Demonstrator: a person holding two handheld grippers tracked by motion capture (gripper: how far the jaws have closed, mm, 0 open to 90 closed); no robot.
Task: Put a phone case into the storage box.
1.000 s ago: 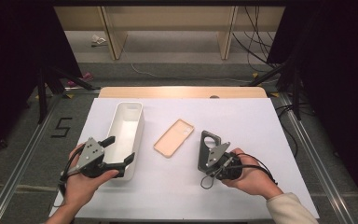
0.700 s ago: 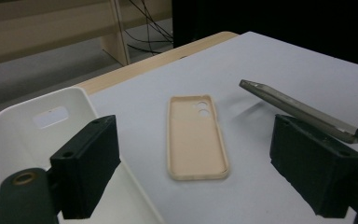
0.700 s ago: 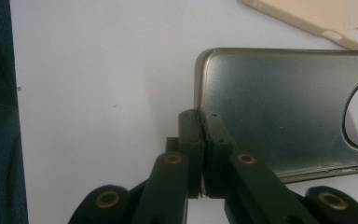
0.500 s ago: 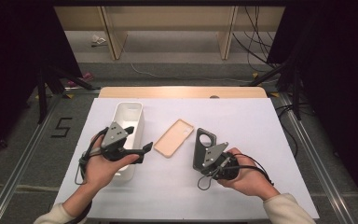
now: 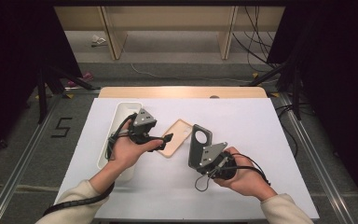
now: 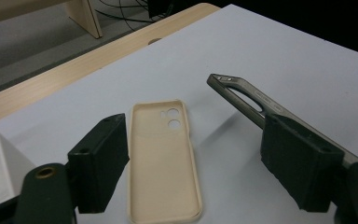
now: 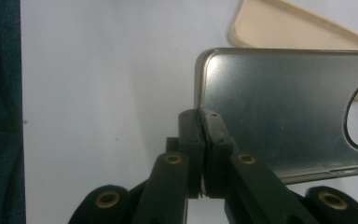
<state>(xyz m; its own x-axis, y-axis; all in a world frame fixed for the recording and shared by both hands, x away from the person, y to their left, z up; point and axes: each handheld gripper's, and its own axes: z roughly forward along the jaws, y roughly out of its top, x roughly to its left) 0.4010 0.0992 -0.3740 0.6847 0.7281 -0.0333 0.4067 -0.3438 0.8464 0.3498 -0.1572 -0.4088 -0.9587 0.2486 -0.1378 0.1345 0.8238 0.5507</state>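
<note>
1. A beige soft-plastic phone case (image 5: 176,137) lies open side up near the middle of the white table (image 5: 261,140), just beside a long white plastic tray (image 5: 121,116) towards the table's left edge.
2. It looks light, thin and flexible; a hold on one long rim seems best.
3. The left gripper (image 5: 166,138) hovers over the case's near end. Its jaws stand apart, have just been closing a little, and press on nothing, with the case below between them.
4. The right gripper (image 7: 204,122) is clamped tight on the edge of a grey metallic hard phone case (image 5: 200,140), holding it upright right of centre; it looks stiff and smooth, perhaps slippery.
</note>
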